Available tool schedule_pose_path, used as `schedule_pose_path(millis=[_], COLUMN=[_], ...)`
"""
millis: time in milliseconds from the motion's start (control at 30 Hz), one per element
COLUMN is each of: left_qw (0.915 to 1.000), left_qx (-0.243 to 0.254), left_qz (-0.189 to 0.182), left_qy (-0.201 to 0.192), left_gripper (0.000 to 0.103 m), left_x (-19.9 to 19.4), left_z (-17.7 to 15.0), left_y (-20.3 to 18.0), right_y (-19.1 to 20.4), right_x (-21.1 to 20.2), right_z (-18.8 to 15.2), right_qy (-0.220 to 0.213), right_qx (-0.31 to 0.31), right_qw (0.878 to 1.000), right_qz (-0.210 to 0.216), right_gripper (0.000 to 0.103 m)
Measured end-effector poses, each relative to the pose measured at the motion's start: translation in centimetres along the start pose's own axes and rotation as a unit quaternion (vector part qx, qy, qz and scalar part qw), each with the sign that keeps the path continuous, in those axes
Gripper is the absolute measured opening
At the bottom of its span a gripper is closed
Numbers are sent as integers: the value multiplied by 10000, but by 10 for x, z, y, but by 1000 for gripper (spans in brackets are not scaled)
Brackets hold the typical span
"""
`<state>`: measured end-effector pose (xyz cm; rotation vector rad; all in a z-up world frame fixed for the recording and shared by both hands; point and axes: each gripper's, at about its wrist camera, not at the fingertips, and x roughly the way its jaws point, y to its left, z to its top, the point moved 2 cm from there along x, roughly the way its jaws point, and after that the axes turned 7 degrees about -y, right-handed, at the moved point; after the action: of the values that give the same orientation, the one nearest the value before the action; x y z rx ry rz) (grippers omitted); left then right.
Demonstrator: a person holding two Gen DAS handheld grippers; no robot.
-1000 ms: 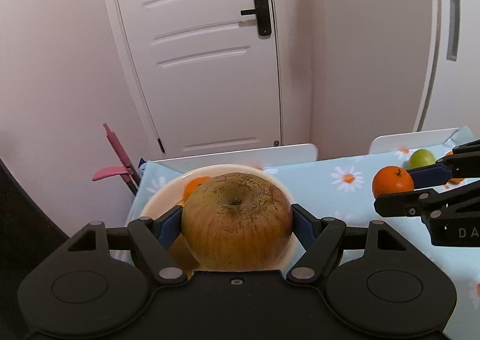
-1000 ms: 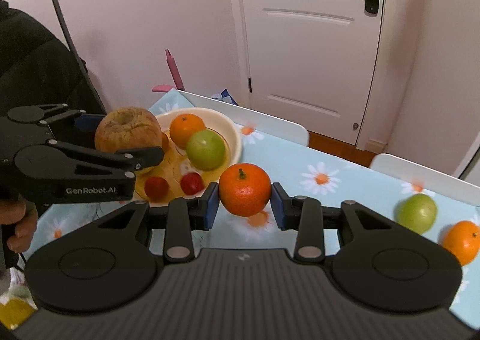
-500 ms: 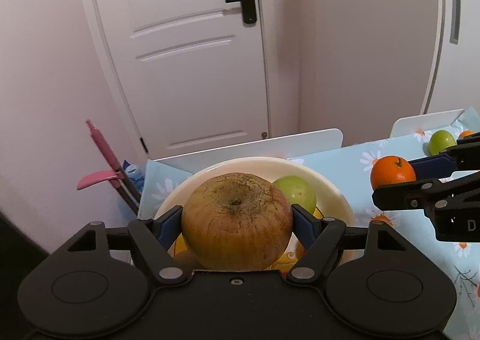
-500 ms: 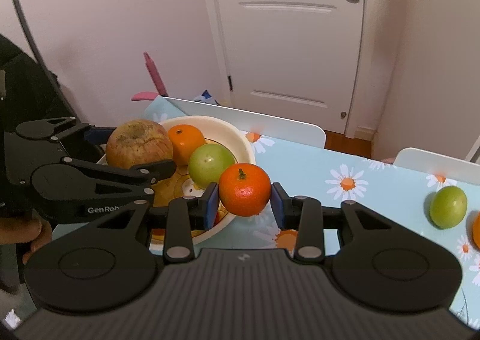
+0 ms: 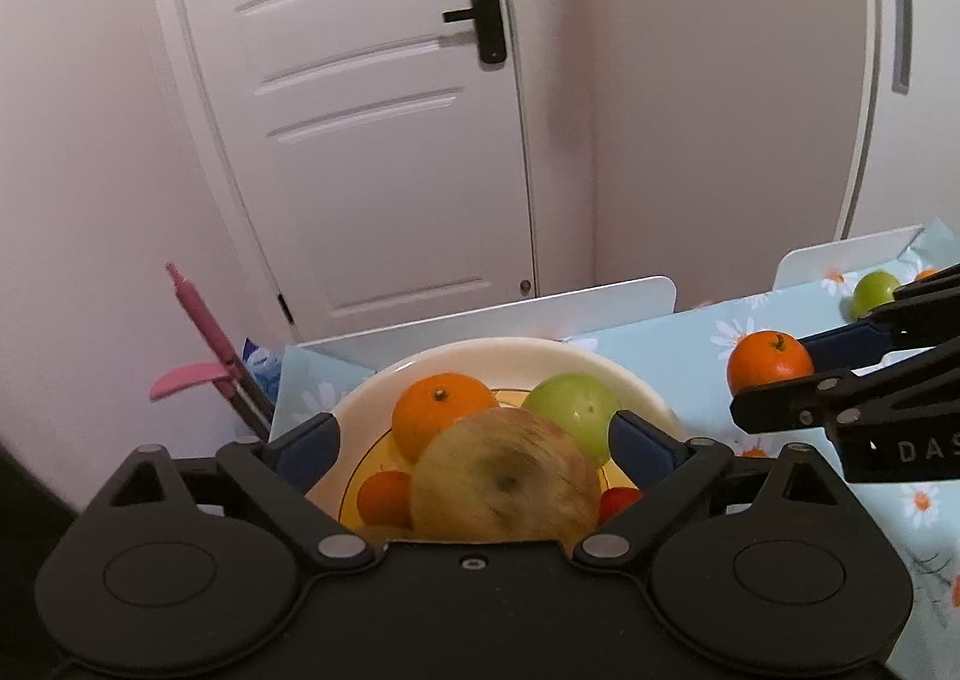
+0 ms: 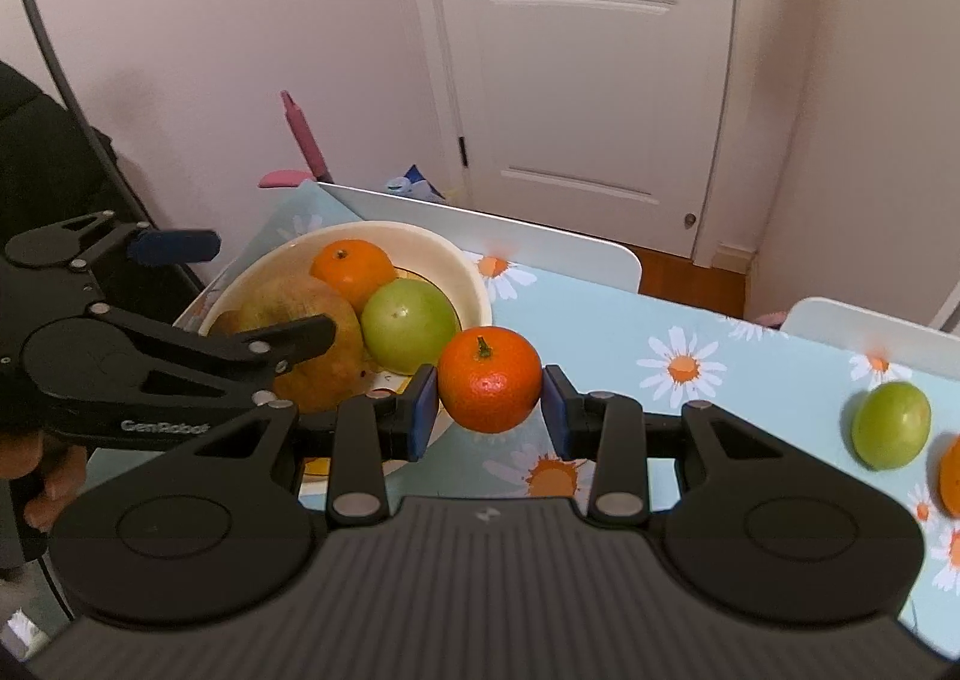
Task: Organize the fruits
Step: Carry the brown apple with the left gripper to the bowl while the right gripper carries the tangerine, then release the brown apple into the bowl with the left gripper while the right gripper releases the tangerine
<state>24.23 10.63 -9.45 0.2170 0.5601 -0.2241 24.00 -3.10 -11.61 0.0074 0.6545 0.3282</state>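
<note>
My left gripper is open above the cream bowl. The big brownish apple lies blurred between the spread fingers, down among an orange, a green apple and small red fruits in the bowl. From the right wrist view the brownish apple sits in the bowl behind the left gripper. My right gripper is shut on a tangerine, held just right of the bowl above the daisy tablecloth.
A green apple and part of an orange lie on the tablecloth at the right. White chair backs stand along the far table edge. A pink handle leans by the wall, beside a white door.
My left gripper has opened and let go of the brownish apple, which has dropped into the bowl. My right gripper has carried the tangerine closer to the bowl.
</note>
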Motion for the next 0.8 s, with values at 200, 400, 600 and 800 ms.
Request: schedule_pose_path(millis=[200,400,600,800], left_qw=[9989,9967,9936,9908], left_qx=[-365,-599,-783,-900], left_qz=[213,408,579,734], left_qy=[180,373,575,689], left_gripper=[99,99,100,102], left_x=[-22,-39,-49,-46], left_z=[-5,-19,-33,-40], left_y=[5,5,3,7], right_y=[-2,3,14,18], right_x=[-4,5,26,45], right_z=[6,6,-3,-8], right_qy=[161,264,441,478], right_qx=[-253,-487,-893,-1063], right_qw=[9992,9971,9919,9891], right_qz=[259,520,790,904], right_gripper=[52,52,52,52])
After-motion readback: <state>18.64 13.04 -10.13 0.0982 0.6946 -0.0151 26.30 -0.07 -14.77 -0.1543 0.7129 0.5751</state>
